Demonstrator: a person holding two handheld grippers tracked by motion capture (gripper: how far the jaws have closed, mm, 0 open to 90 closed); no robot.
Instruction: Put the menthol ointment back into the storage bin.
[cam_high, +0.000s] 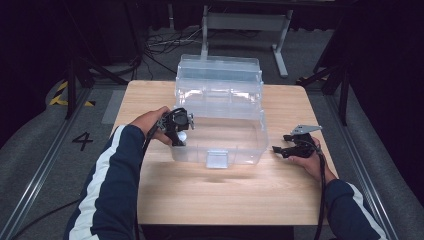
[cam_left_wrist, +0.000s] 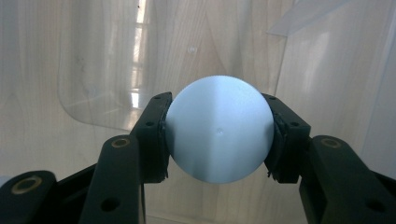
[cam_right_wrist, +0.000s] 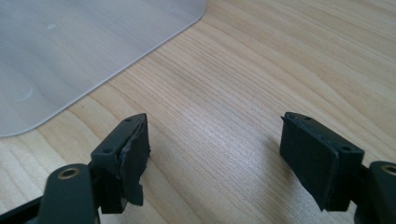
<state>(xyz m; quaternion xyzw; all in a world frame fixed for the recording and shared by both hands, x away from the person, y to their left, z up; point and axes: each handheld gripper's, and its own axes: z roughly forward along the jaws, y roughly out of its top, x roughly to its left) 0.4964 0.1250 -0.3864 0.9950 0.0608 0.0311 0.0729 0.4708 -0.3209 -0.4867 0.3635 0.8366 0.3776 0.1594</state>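
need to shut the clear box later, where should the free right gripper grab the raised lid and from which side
Best guess: grip the lid at its top front edge, coming from the box's right side, where the right gripper rests open on the table. The lid stands upright behind the open tub, so that edge is exposed. The left gripper holds the ball at the left wall.

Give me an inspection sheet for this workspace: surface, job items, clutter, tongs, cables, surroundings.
Surface: wooden table, bare at the front.
Job items: clear plastic box, lid open; pale ball held over the box's left end.
Clutter: nothing seen.
Tongs: left tongs shut on the ball; right tongs open above the table, right of the box.
Cables: one trails from each set of tongs; more on the floor behind.
Surroundings: grey floor, a 4 marking, dark stands.
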